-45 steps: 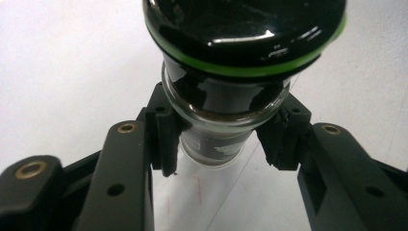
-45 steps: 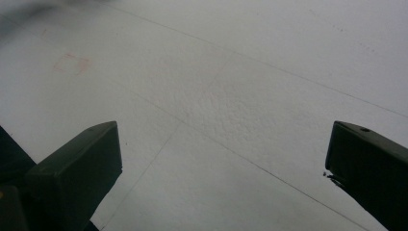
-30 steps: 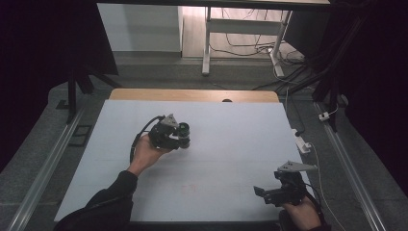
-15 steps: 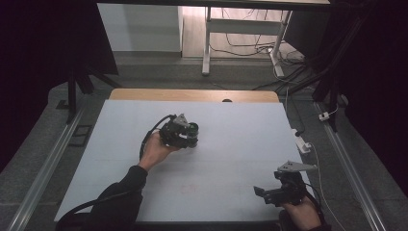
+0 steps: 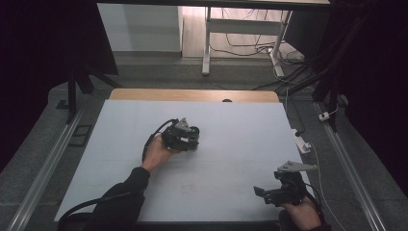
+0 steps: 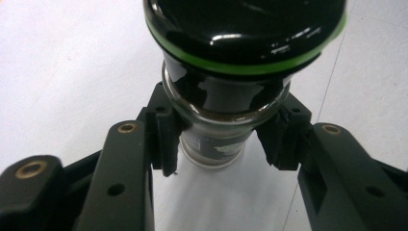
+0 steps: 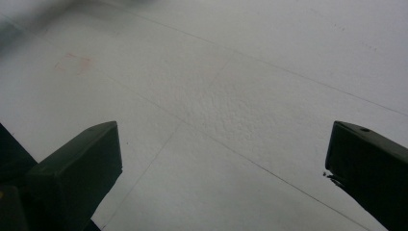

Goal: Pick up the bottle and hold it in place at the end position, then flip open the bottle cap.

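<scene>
Glass, dark inside and topped by a glossy black cap with a thin green ring, makes up the small jar (image 6: pixel 226 96) held in the left gripper (image 6: pixel 221 139). In the left gripper view its two black jaws are closed on the jar's clear neck just under the cap, one pad pressed on each side, and the jar hangs over the pale desk (image 6: pixel 57 72) surface. A dark label band with a few white marks sits below the neck, but the writing is too small and blurred to read, so no brand can be told.

From the high view the left gripper (image 5: pixel 185 137) and its jar sit a little left of the desk's middle, with the person's left hand (image 5: pixel 156 151) behind them and a black cable looping off the gripper.

At the desk's near right corner the right gripper (image 5: pixel 269 192) is held low in the right hand, well apart from the jar. In the right gripper view its jaws stand wide apart, with bare desk between them, faint thin lines and a pale reddish smudge (image 7: pixel 74 62) across the white sheet.
</scene>
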`<state>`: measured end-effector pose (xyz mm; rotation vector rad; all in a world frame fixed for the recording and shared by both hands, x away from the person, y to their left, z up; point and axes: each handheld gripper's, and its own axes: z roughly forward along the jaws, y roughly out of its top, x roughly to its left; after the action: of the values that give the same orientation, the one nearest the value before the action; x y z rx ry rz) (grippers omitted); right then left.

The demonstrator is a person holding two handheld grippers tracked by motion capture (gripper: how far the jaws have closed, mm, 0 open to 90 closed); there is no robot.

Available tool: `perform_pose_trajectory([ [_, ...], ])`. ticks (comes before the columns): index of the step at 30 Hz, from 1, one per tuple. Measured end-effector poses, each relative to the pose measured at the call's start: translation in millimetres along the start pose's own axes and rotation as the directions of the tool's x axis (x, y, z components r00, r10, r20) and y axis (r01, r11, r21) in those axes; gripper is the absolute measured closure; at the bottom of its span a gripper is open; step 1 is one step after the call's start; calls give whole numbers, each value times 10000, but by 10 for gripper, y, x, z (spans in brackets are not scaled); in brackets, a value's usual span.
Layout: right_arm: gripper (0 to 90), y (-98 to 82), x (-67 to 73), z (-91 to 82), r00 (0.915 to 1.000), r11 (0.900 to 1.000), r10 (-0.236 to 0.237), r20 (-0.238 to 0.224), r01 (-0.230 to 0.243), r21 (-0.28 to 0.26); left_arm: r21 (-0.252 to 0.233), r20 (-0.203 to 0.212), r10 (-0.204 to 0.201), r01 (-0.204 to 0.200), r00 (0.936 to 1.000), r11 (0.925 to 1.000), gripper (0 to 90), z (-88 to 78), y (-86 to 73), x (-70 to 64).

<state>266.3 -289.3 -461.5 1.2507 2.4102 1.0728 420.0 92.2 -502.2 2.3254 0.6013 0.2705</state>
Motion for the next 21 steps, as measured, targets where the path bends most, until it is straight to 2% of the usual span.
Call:
perform_pose_trajectory([
  [6, 0, 1, 6, 2, 10000, 10000, 19, 19, -19, 23, -232, 220, -335, 340, 9992, 9992, 539, 1, -50, 40],
  [21, 0, 7, 20, -17, 9998, 9999, -62, 174, 64, -106, -351, 202, -382, 389, 9991, 9986, 540, 9, -67, 37],
])
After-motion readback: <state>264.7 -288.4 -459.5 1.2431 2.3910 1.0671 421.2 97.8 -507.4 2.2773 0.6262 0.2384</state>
